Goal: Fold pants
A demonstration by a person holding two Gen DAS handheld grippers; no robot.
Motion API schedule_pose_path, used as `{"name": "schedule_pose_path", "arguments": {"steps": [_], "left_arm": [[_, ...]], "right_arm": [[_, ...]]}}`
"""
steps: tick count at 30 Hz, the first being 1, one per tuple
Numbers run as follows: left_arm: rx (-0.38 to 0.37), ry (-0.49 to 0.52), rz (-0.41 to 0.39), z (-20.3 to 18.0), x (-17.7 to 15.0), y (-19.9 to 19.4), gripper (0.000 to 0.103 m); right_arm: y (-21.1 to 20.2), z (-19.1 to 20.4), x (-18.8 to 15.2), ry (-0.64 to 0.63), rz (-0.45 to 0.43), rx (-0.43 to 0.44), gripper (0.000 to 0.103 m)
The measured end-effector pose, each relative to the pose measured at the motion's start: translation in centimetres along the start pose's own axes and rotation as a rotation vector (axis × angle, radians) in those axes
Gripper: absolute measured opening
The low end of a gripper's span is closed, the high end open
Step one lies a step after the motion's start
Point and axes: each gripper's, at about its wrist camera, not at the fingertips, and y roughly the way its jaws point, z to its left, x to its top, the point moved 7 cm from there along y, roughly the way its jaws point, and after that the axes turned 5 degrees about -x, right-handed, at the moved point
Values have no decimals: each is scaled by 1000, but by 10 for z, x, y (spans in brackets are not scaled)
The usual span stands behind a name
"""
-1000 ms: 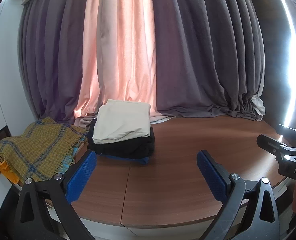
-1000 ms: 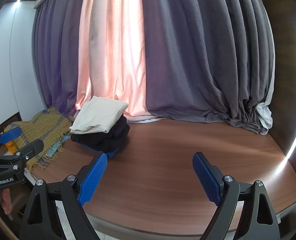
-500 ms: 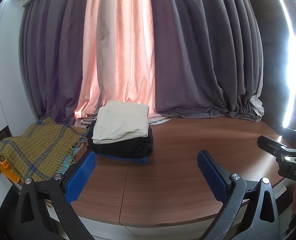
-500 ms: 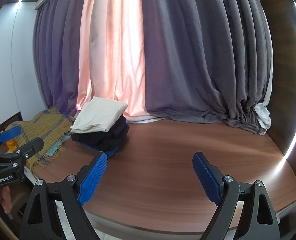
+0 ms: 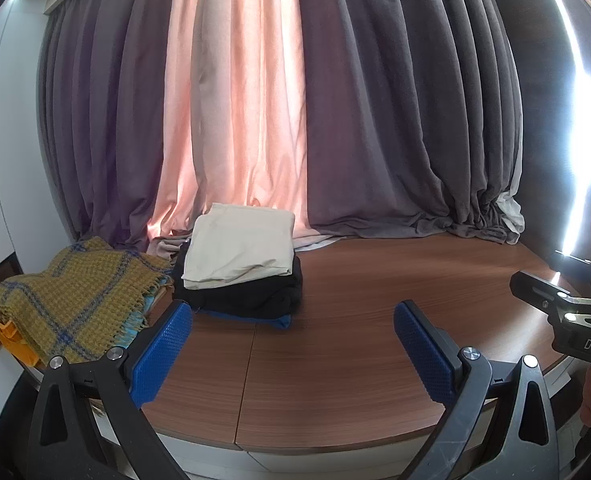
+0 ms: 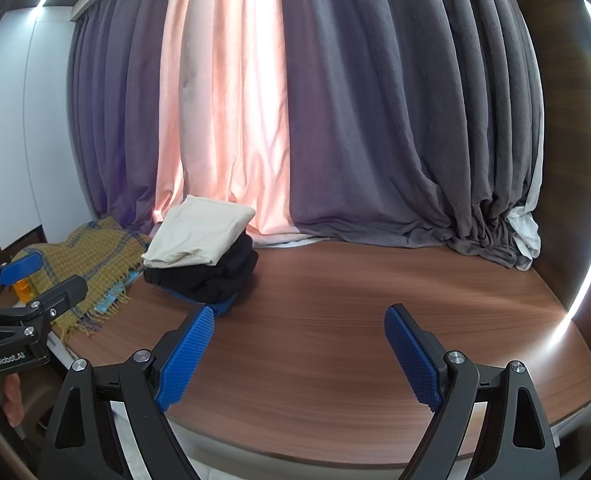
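Both grippers point(image 5: 293, 350) point(image 6: 299, 354) seemingly slightly higher.

Reddish-brown wood-grain tabletop point(image 5: 355, 320) with curved front edge, one seam running front to back. Stack of folded garments point(image 5: 239, 276) at back left: blue piece at bottom touching wood, black above, cream on top. Mustard-yellow fringed woven blanket with blue checks point(image 5: 71, 300) at left edge, just beside stack.

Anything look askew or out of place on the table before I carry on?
Nothing stands out. The cream folded garment sits on the black folded garments, a blue one beneath. The mustard plaid fringed blanket lies beside them.
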Motion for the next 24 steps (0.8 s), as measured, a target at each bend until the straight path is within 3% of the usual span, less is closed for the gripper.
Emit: {"name": "schedule_pose_path", "arguments": {"steps": [24], "left_arm": [[33, -8, 16, -6, -3, -8, 103]], "right_arm": [[-2, 1, 0, 2, 3, -3, 88]]}}
